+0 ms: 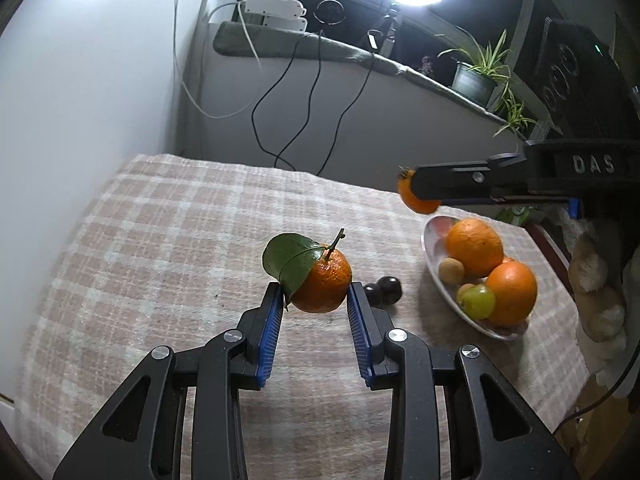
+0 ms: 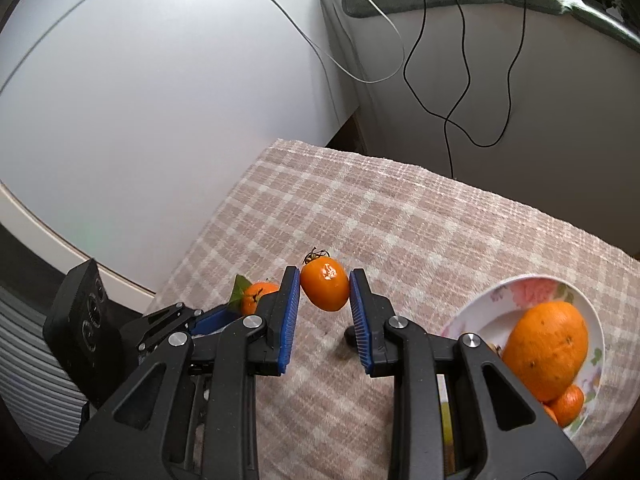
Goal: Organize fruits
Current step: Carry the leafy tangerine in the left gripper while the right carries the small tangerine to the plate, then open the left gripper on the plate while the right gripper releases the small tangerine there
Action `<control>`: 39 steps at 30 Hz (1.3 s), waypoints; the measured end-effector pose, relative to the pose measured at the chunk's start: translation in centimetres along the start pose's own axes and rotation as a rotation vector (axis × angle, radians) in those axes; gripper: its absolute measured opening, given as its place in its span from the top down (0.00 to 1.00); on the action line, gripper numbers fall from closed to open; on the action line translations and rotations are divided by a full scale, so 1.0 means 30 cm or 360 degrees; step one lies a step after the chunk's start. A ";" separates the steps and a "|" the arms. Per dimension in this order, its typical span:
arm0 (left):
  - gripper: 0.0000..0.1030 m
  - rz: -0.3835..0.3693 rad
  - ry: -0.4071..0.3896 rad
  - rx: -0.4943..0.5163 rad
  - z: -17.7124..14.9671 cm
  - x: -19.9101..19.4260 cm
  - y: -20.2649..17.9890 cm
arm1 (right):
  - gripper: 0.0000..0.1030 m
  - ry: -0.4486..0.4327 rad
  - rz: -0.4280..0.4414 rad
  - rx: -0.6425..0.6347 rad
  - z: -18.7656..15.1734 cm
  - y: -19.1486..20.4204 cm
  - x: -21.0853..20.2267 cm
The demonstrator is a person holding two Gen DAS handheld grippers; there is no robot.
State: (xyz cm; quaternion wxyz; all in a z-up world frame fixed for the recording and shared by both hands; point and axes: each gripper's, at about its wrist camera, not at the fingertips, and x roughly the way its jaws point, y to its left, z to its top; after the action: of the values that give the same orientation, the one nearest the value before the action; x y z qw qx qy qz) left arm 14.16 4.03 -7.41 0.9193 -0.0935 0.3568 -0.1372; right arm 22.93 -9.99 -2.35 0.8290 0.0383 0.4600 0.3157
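My left gripper [image 1: 316, 294] is shut on a mandarin [image 1: 324, 284] with a green leaf and stem, held above the checked cloth; the mandarin also shows in the right wrist view [image 2: 256, 296]. My right gripper [image 2: 325, 288] is shut on a small orange tomato [image 2: 325, 285] with a dried calyx, held in the air just left of the plate [image 2: 512, 292]. In the left wrist view the right gripper [image 1: 416, 192] holds that tomato [image 1: 414, 200] above the plate's [image 1: 434, 264] far edge. The plate holds oranges [image 1: 474, 246], a green grape [image 1: 478, 300] and a small tan fruit [image 1: 451, 270].
Two dark round fruits [image 1: 382, 290] lie on the checked cloth [image 1: 160, 240] between the mandarin and the plate. A white wall is at left, dangling cables [image 1: 304, 100] behind, potted plants [image 1: 480, 72] and a ring light on the sill. A stuffed toy [image 1: 596, 288] lies right of the plate.
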 end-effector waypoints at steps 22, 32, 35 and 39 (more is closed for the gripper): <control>0.70 -0.0200 0.0047 0.0092 0.032 0.091 -0.236 | 0.74 -0.0196 -0.0226 0.0217 -0.210 -0.330 -0.359; 0.70 -0.0242 0.0104 0.0117 0.040 0.152 -0.311 | 0.74 -0.0187 -0.0297 0.0331 -0.322 -0.457 -0.394; 0.70 -0.0236 0.0118 0.0127 0.043 0.165 -0.319 | 0.74 -0.0174 -0.0294 0.0348 -0.352 -0.476 -0.390; 0.70 -0.0236 0.0136 0.0139 0.046 0.180 -0.335 | 0.74 -0.0158 -0.0288 0.0357 -0.383 -0.487 -0.383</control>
State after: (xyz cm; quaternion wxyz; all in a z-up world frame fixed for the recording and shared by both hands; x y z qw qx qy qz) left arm 17.05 -7.08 -7.08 0.8937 -0.0735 0.3816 -0.2243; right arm 16.69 -30.68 -5.64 0.8663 0.1046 0.4524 0.1841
